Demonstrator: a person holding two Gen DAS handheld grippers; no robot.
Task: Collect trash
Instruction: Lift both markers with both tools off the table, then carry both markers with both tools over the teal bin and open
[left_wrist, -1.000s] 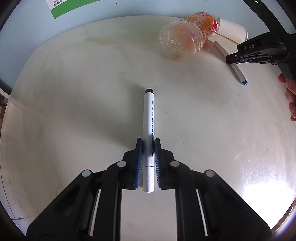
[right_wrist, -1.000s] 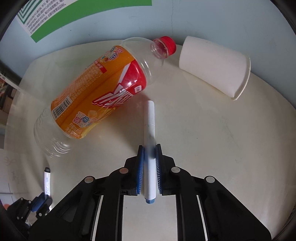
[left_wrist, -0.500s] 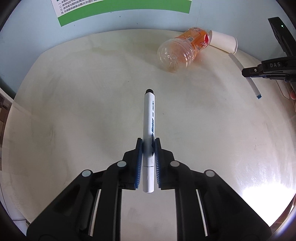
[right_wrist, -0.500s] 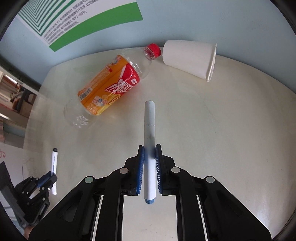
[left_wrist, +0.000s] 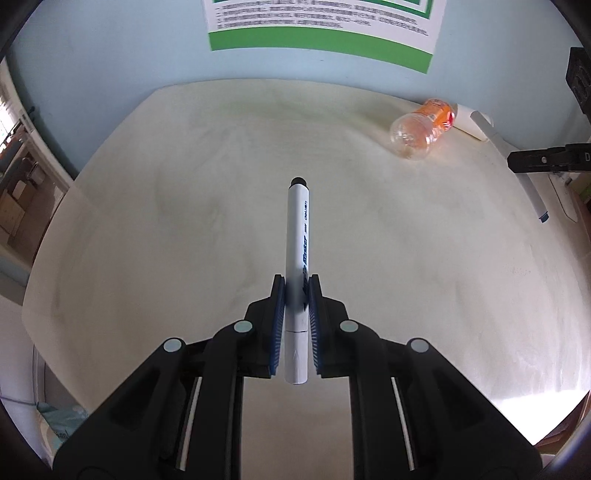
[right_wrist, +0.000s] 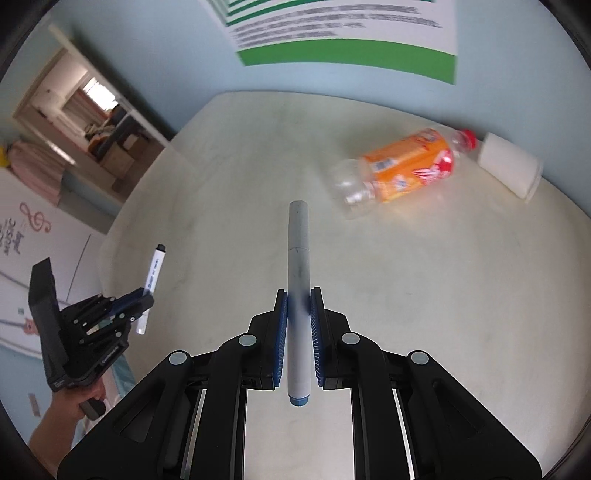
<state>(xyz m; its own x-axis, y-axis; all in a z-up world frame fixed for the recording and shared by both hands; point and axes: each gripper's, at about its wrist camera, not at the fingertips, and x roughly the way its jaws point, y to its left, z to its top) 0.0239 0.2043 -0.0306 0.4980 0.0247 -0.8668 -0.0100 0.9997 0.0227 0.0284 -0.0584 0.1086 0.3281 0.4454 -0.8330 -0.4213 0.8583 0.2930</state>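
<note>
The left gripper (left_wrist: 297, 295) pinches a black-tipped marker (left_wrist: 296, 258) between its blue ribbed pads, gripped low on the barrel so most of its length sticks out ahead. The right gripper (right_wrist: 298, 306) is likewise clamped on a second marker (right_wrist: 298, 280), whose blue end cap hangs behind the pads. Both pens are held clear above the worktop (left_wrist: 184, 221).

The markers are stiff, smooth plastic cylinders, light by the look of them; a mid-barrel grip like these should hold, though the glossy surface could let one slide lengthwise if tipped steeply.

Still lying on the pale, matte, round-edged worktop are a bottle (right_wrist: 402, 170) and a cup (right_wrist: 511, 168), the bottle's red cap touching or just beside the cup's base. The bottle is clear, thin plastic with an orange label, apparently empty, so probably light, springy and prone to roll; its body looks too wide for a safe pinch, so the neck near the cap seems the best hold. The white paper cup lies on its side; it would crush easily, so pinching the rim wall lightly seems wisest.
</note>
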